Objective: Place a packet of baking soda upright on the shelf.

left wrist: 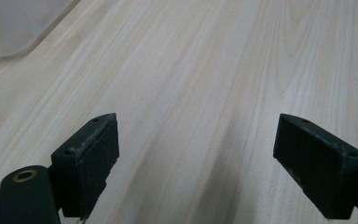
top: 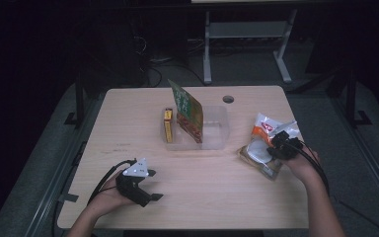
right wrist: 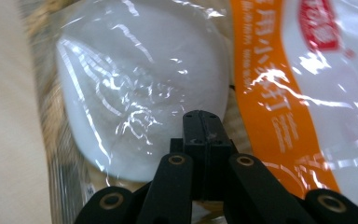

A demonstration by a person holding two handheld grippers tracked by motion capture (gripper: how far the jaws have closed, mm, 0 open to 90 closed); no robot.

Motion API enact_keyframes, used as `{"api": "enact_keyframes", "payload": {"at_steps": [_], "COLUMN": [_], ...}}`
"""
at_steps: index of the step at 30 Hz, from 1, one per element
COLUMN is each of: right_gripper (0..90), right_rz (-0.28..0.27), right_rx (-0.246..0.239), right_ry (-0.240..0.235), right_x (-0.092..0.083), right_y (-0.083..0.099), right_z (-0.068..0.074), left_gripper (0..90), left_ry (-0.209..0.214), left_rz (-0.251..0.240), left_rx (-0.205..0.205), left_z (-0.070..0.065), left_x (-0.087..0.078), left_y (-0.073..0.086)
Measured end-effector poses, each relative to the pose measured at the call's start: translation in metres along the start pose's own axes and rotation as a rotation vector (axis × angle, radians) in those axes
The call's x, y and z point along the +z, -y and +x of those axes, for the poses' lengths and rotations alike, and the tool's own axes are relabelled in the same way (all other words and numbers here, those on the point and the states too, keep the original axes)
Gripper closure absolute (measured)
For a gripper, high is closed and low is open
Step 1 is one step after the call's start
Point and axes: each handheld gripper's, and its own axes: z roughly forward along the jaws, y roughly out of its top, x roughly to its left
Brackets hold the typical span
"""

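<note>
A clear snack bag (top: 262,129) with an orange stripe (right wrist: 270,98) and a round white bun (right wrist: 140,93) inside lies at the table's right side. My right gripper (top: 278,145) is down on it. Its jaws are pressed together right at the wrapper film (right wrist: 203,122), which looks pinched between them. My left gripper (top: 154,185) rests near the front left of the table. It stands open (left wrist: 196,154) over bare wood, nothing between its fingers (left wrist: 91,154).
A clear plastic bin (top: 218,137) sits mid-table, holding a tall green package (top: 187,111) that leans upright and a yellow box (top: 168,126). One corner of the bin (left wrist: 9,28) is ahead of the left gripper. A round cable hole (top: 228,98) lies near the far edge.
</note>
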Motion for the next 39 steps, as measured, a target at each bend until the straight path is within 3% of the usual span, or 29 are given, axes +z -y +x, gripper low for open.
{"api": "enact_keyframes", "payload": {"at_steps": [5,8,14,16,19,21,24,33,39], "right_gripper": [90.0,90.0,89.9,89.9,89.9,89.9,90.0,90.0,90.0], "right_rz": [0.018,0.024,-0.037,-0.074,-0.091,-0.102,-0.075,-0.054,-0.069], "right_rx": [-0.022,-0.056,-0.101,-0.083,-0.083,-0.071,-0.084,-0.154,-0.201], "right_ry": [-0.088,-0.180,-0.272,-0.262,-0.186,-0.190,-0.181,-0.247,-0.291], "right_x": [-0.004,-0.006,-0.007,-0.008,-0.004,0.000,0.005,0.007,0.011], "right_y": [0.002,0.002,0.004,0.001,-0.003,-0.005,-0.006,-0.007,-0.014], "right_z": [0.011,0.021,0.039,0.039,0.037,0.036,0.037,0.051,0.064], "left_gripper": [13.7,13.7,13.7,13.7,13.7,13.7,13.7,13.7,13.7], "left_ry": [0.002,0.002,0.005,0.005,0.005,0.007,0.009,0.013,0.014], "left_rz": [0.003,0.002,0.004,0.003,0.002,0.004,0.005,-0.001,-0.003], "left_rx": [0.008,0.007,0.011,0.012,0.010,0.010,0.014,0.011,0.009], "left_z": [0.000,0.000,-0.001,-0.001,-0.001,-0.001,-0.001,-0.002,-0.003], "left_x": [0.000,0.000,0.000,0.000,0.001,0.001,0.001,0.003,0.004], "left_y": [0.000,0.000,-0.001,-0.001,-0.001,-0.001,-0.001,-0.002,-0.002]}}
